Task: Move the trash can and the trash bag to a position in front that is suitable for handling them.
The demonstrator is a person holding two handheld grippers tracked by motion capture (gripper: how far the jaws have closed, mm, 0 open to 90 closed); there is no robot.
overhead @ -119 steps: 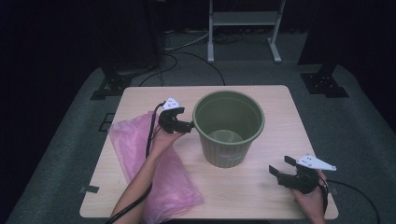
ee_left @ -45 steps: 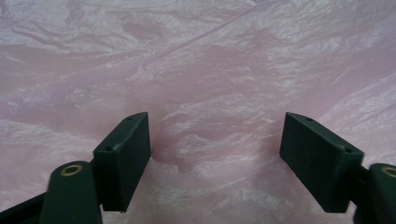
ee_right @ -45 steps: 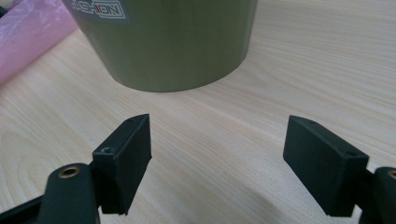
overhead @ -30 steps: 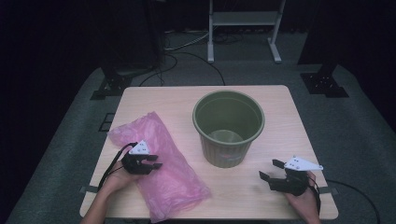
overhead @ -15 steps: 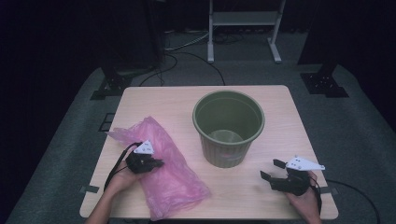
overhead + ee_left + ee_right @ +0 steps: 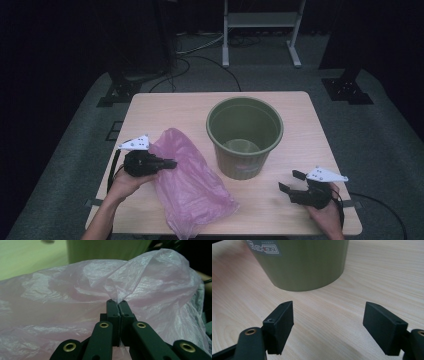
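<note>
- Left gripper (image 6: 117, 302): two black jaws rise from the bottom edge and meet flat against each other, tips together just below centre.
- Pink plastic bag (image 6: 62, 297): thin, translucent, crinkled film; a fold of it is pinched between the jaw tips and gathers into a peak right above them.
- From that pinch the bag spreads wide to both sides and hangs down past the jaws.
- Green bin (image 6: 105, 251): its wall stands behind the bag, beyond the peak.
- Table (image 6: 30, 257): pale wood, beside the bin, behind the bag.
</note>
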